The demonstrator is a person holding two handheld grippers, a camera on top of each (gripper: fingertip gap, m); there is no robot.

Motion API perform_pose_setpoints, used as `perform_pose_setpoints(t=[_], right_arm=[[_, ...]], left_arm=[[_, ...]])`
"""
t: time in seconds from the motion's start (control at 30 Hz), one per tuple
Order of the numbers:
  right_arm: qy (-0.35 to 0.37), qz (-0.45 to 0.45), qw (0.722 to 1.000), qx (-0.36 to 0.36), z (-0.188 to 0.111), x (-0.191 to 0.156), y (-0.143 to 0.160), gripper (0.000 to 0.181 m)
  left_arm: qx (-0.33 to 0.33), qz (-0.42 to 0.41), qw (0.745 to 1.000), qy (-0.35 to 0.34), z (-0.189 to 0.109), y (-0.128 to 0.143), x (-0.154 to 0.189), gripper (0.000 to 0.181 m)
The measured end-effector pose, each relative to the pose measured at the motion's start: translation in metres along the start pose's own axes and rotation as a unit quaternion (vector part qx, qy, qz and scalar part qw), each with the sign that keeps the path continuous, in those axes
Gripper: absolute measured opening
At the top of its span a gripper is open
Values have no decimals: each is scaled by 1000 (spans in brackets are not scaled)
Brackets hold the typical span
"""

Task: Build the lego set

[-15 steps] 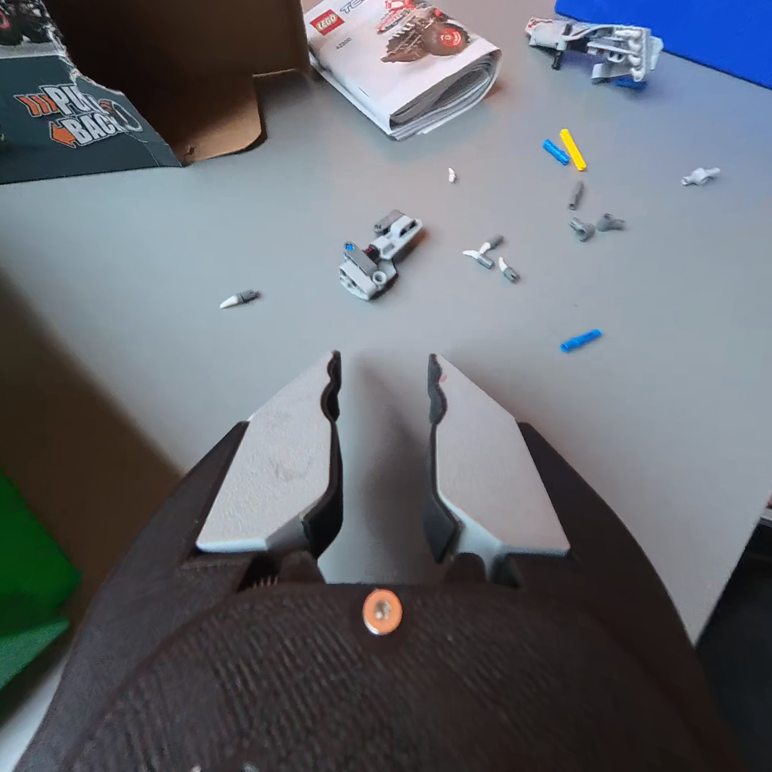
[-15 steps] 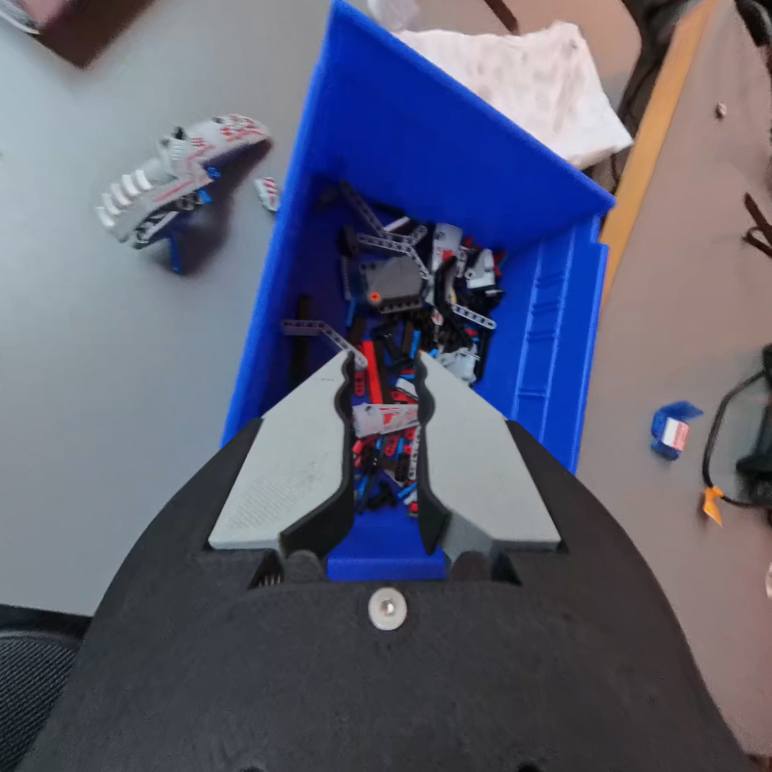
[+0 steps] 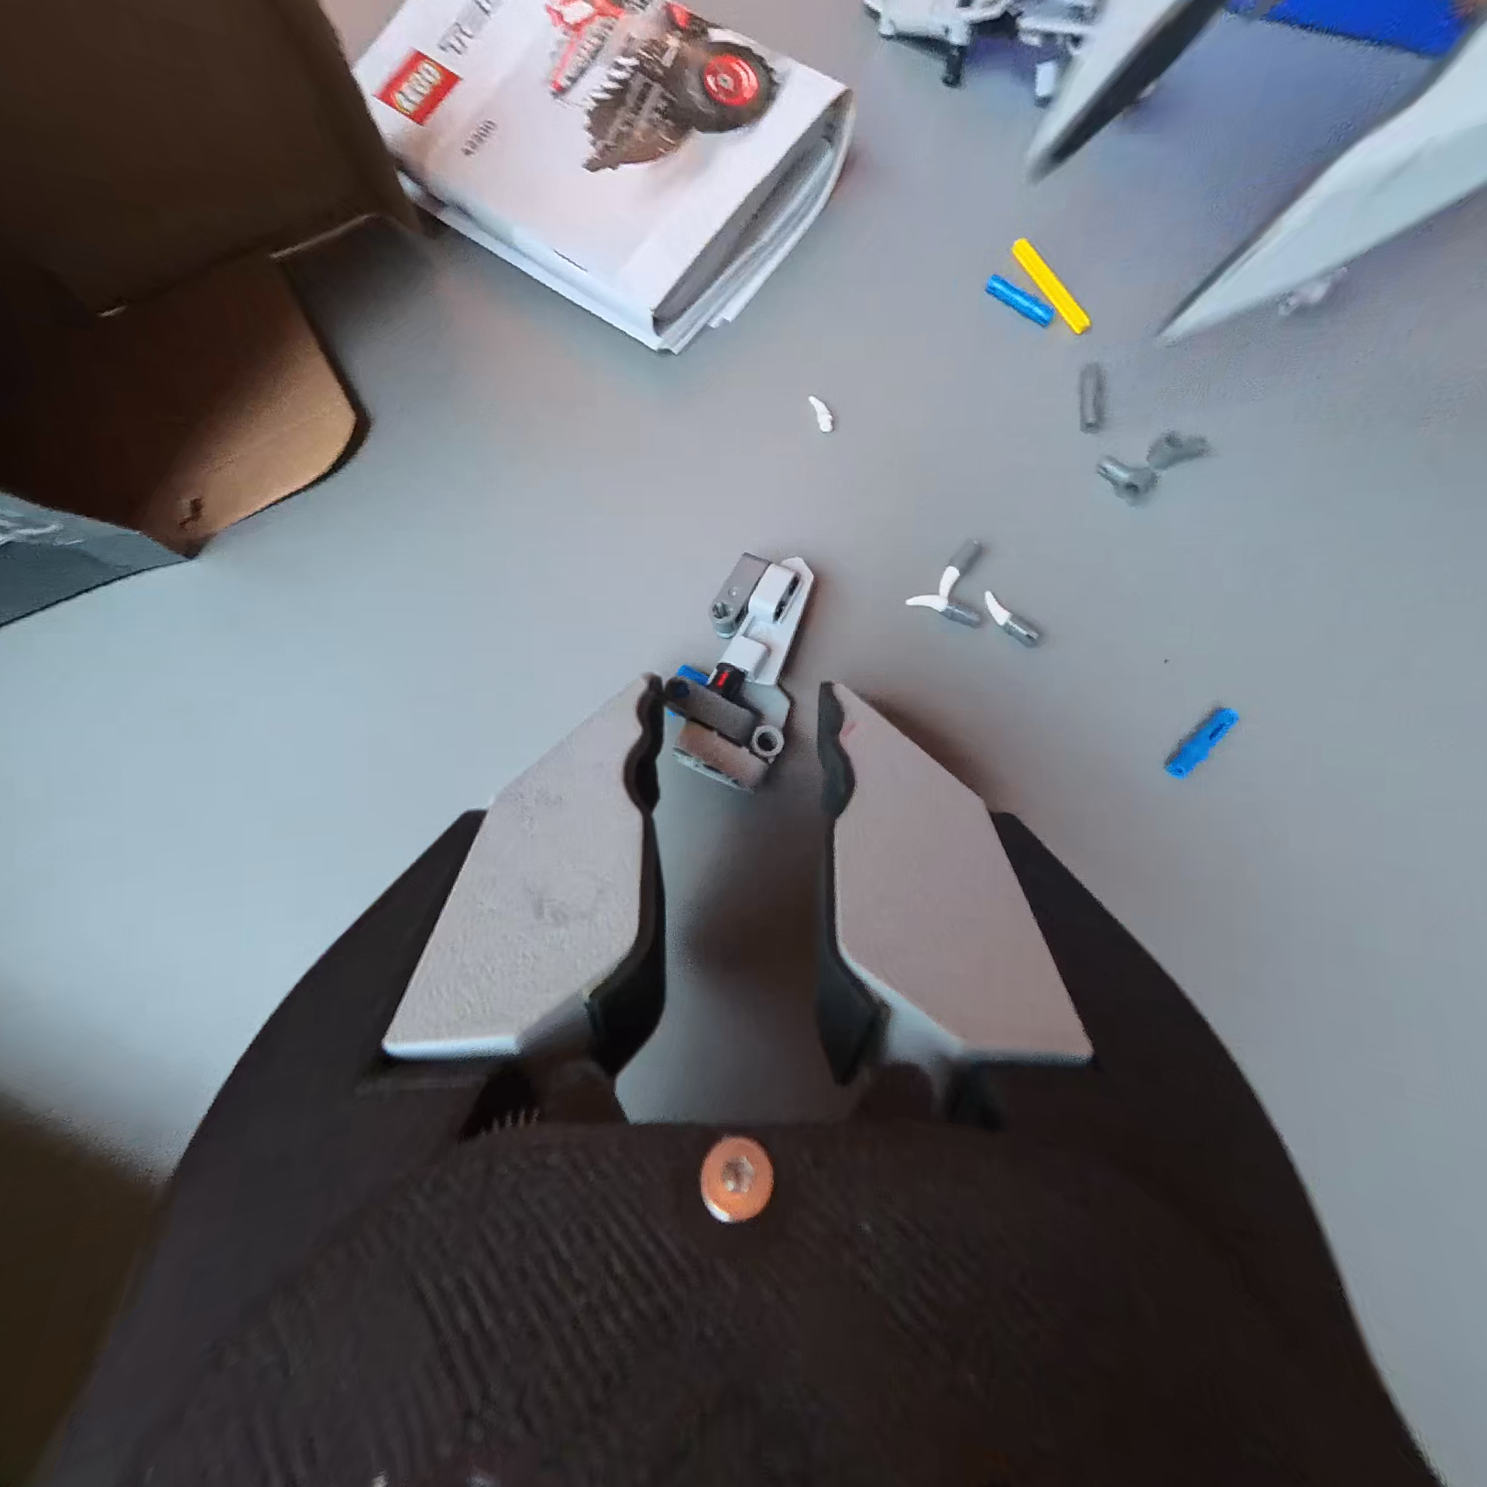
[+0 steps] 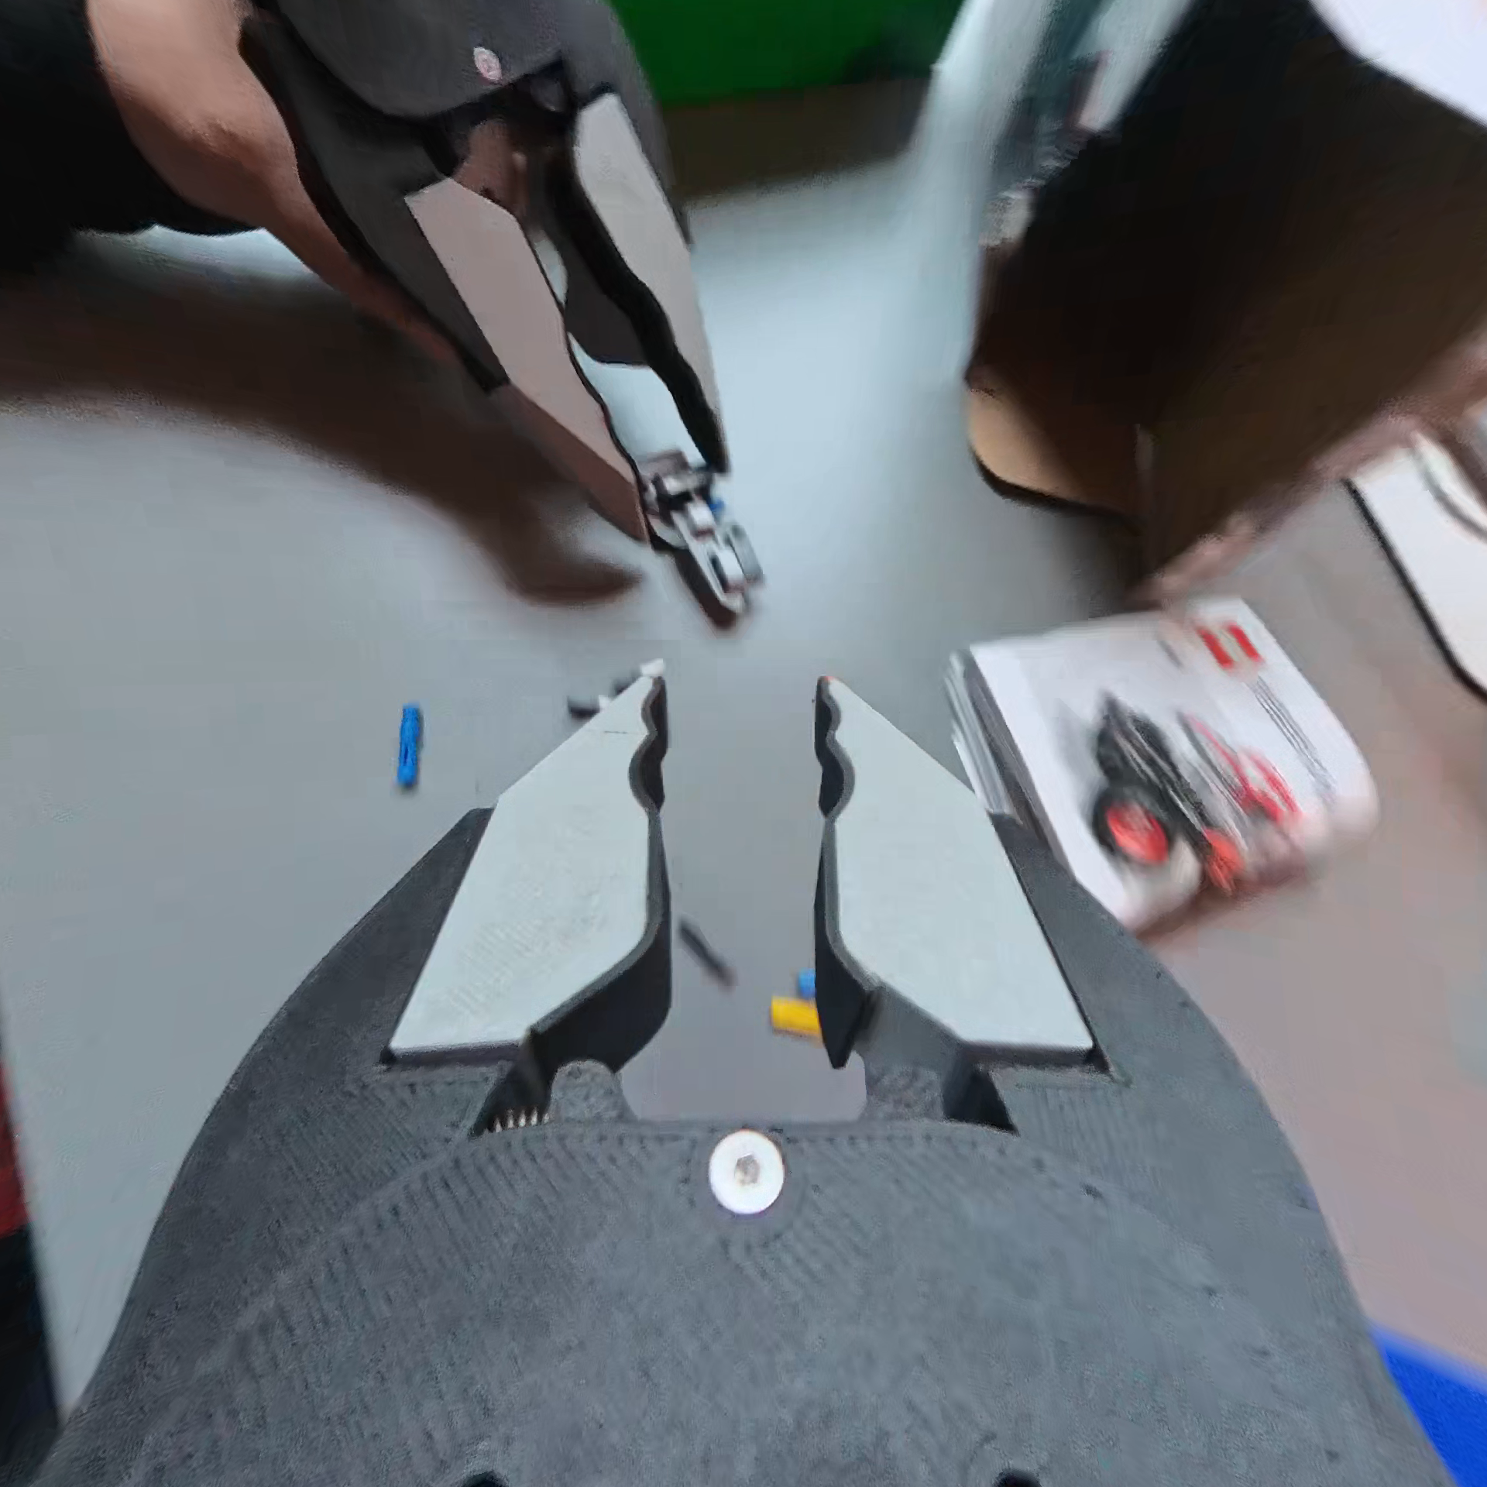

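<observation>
The left hand-held gripper (image 3: 740, 728) has a broad, rounded black body of ribbed, layered printed plastic, with a copper-toned round screw (image 3: 736, 1179) sunk just behind the finger roots. Two flat grey wedge-shaped fingers (image 3: 555, 893) taper forward, each lined on its inner edge with a wavy black pad. A small toothed rack shows at the left finger's root. The right hand-held gripper (image 4: 740, 724) is built alike, in dark grey ribbed plastic, with a silver hex-socket screw (image 4: 746, 1171). A black sleeve (image 4: 48, 137) covers the arm behind the left one.
</observation>
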State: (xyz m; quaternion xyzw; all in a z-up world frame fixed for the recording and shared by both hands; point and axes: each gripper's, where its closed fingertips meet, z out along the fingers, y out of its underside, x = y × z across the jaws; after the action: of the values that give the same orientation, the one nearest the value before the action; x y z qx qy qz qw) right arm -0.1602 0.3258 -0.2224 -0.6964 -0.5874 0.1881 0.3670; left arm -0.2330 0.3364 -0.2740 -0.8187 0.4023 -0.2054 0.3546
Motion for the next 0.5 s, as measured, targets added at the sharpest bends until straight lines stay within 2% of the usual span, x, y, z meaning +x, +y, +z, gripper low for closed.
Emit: perform_pose_setpoints(t=[0.1, 0.2, 0.3, 0.5], right_arm=[[-22, -58, 998, -19, 54, -4, -9, 38], [-26, -112, 992, -56, 84, -1, 0, 31], [-49, -130, 990, -35, 87, -7, -3, 21], [-31, -193, 981, 12, 85, -14, -10, 19]], left_arm=[[-20, 13, 1000, 8, 5, 8, 0, 29], [-17, 10, 1000, 23, 5, 8, 2, 29], [-16, 6, 999, 30, 5, 8, 1, 29], [-14, 11, 999, 32, 5, 7, 4, 30]])
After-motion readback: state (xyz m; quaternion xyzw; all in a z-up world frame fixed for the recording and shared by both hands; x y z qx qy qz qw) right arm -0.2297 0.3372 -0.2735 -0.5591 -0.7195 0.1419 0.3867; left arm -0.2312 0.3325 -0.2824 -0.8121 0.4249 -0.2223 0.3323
